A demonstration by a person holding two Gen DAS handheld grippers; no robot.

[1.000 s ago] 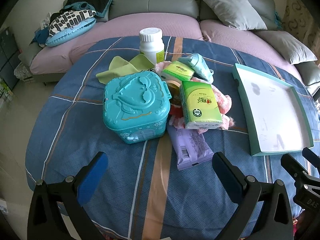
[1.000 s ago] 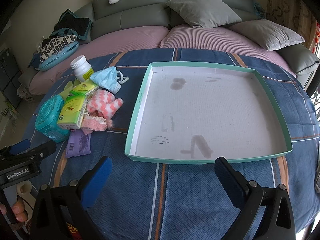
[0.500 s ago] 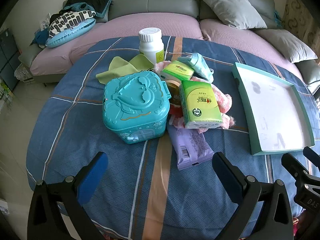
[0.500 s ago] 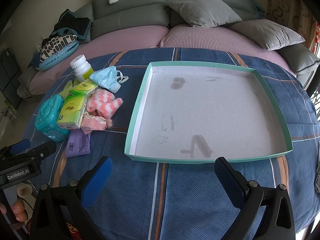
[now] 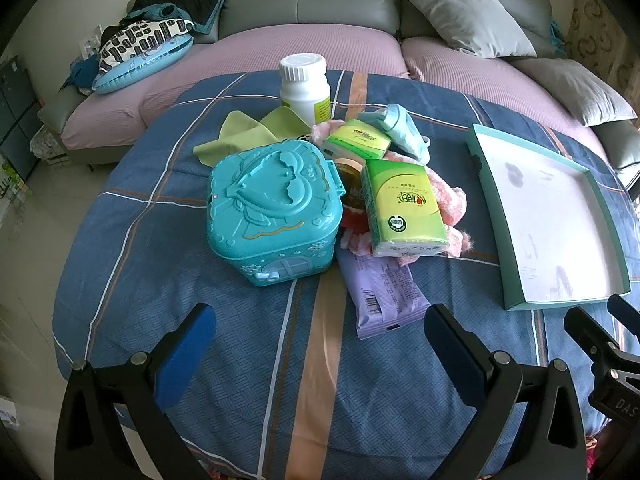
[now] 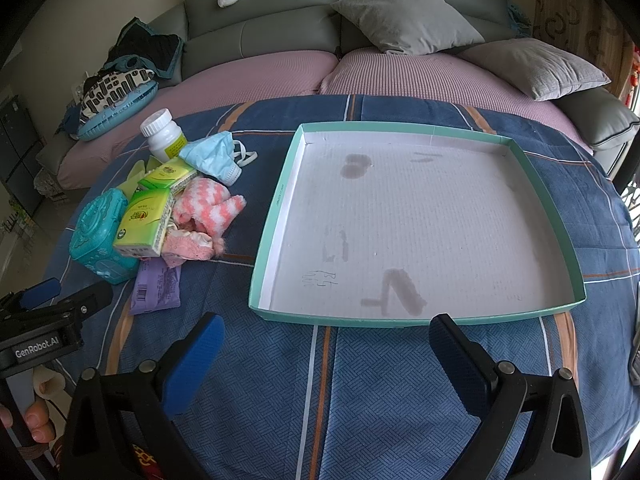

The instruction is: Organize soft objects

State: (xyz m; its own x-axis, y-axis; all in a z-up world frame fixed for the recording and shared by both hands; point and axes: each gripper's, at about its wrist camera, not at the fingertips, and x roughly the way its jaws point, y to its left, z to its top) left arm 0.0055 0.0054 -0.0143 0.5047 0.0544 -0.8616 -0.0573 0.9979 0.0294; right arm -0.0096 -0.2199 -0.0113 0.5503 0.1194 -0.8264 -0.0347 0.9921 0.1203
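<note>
A shallow green-rimmed tray [image 6: 276,216] lies just ahead of the right gripper [image 6: 326,346], its white floor bare apart from a few dark stains. The soft things sit in a pile to that gripper's front left, beside the tray's left wall and apart from it: pink striped socks [image 6: 208,208], a blue face mask [image 6: 212,156], two green tissue packs [image 6: 146,220], a purple wipes pack [image 6: 158,286] and a yellow-green cloth [image 5: 248,130]. A teal plastic case [image 5: 274,204], lid closed, and a white pill bottle [image 5: 305,88] stand among them. From the left gripper [image 5: 320,324], the pile is straight ahead, the wipes pack nearest, close to its right fingertip. Both grippers hover over the blue checked tablecloth [image 6: 360,392] with jaws spread wide, holding nothing. A grey sofa [image 6: 280,20] with cushions stands beyond.
</note>
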